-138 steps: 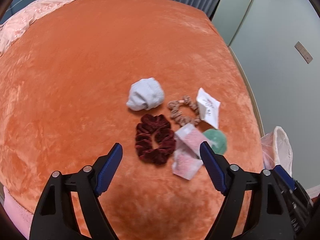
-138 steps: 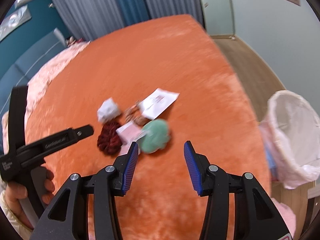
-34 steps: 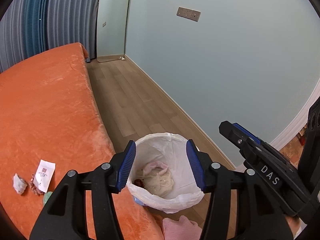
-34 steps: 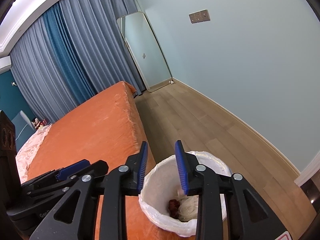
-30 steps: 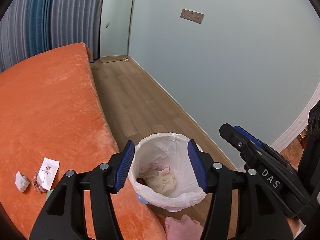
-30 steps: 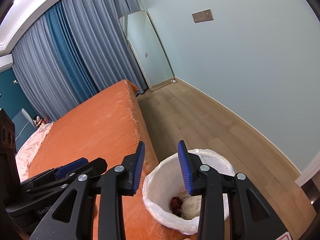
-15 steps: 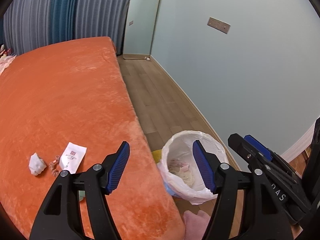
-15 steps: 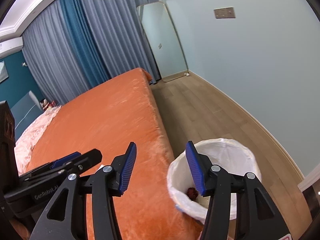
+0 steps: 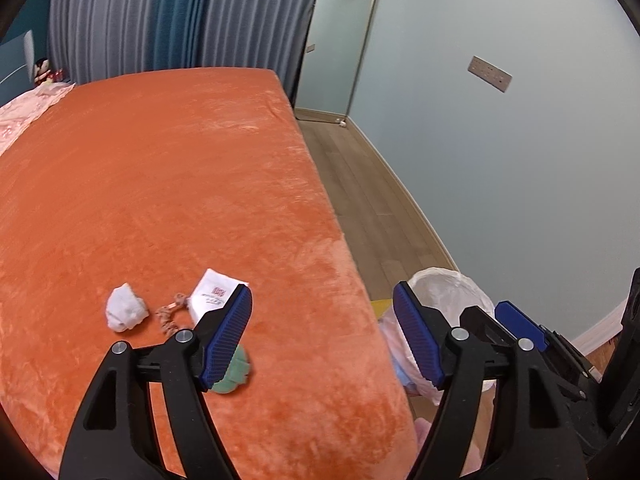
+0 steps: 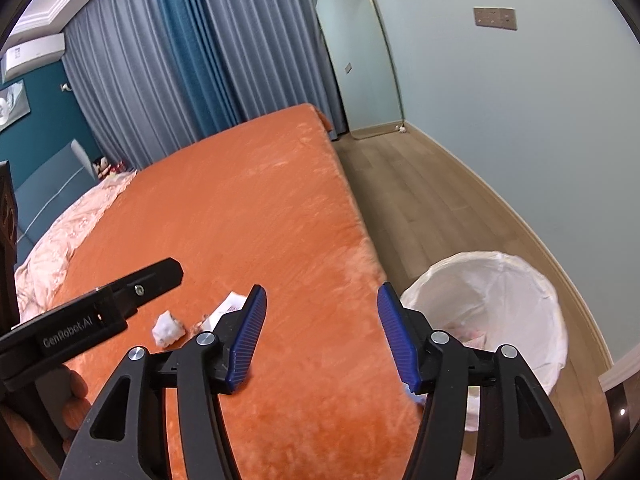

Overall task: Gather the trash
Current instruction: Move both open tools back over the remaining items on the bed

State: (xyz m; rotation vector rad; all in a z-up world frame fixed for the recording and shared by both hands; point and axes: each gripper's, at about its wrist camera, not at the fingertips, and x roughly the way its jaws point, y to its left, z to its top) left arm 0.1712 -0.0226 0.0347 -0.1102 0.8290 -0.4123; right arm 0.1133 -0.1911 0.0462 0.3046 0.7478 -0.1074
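Note:
On the orange bed [image 9: 168, 184] lie a crumpled white tissue [image 9: 125, 313], a small pinkish scrunchie [image 9: 170, 314], a white paper packet [image 9: 214, 294] and a green item [image 9: 235, 372] partly behind my left finger. The tissue [image 10: 168, 329] and packet [image 10: 230, 307] also show in the right wrist view. A white-lined trash bin [image 10: 492, 312] stands on the floor beside the bed; it also shows in the left wrist view [image 9: 444, 292]. My left gripper [image 9: 322, 338] is open and empty above the bed edge. My right gripper [image 10: 320, 338] is open and empty between bed and bin.
Wooden floor [image 10: 432, 200] runs between the bed and the pale wall. A tall mirror [image 10: 360, 56] leans in the corner by grey and blue curtains [image 10: 192, 60]. A pink quilt [image 10: 60, 236] covers the bed's far left. Something pink lies at the bed's foot [image 9: 426, 436].
Both grippers have swung left from over the bin back toward the bed and opened wider. The dark red scrunchie and pink wrapper seen earlier on the bed are no longer there.

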